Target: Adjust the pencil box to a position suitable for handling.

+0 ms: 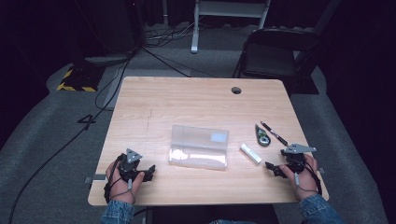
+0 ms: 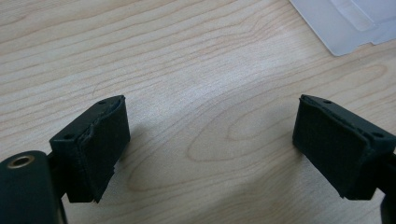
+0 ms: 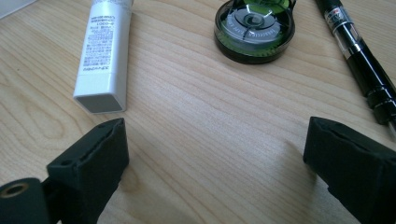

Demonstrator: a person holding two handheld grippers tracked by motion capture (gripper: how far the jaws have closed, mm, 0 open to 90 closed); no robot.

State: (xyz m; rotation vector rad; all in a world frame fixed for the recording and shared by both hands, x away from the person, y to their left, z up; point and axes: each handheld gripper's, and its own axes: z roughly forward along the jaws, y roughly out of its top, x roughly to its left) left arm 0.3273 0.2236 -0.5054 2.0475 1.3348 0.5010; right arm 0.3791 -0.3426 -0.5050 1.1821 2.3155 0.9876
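While both grippers' fingers gape empty | frosted rectangular plastic case (image 1: 199, 146) open | woodgrain table (image 1: 187, 100) | white boxy stick (image 3: 103, 51)

A clear plastic case (image 1: 199, 146) is laid open mid-table (image 1: 187, 100). A white tube (image 1: 250, 153), green round item (image 1: 263, 136) and black pen (image 1: 274, 133) are seen right of it. Left gripper (image 1: 148, 172) and right gripper (image 1: 272, 167) are held at the near edge.

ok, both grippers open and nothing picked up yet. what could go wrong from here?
The white tube, green round case and black pen lie close together ahead of the right gripper, so reaching for one might nudge another. The pen could roll. The clear plastic case lies open and looks light, so the left gripper may just push it along the table.
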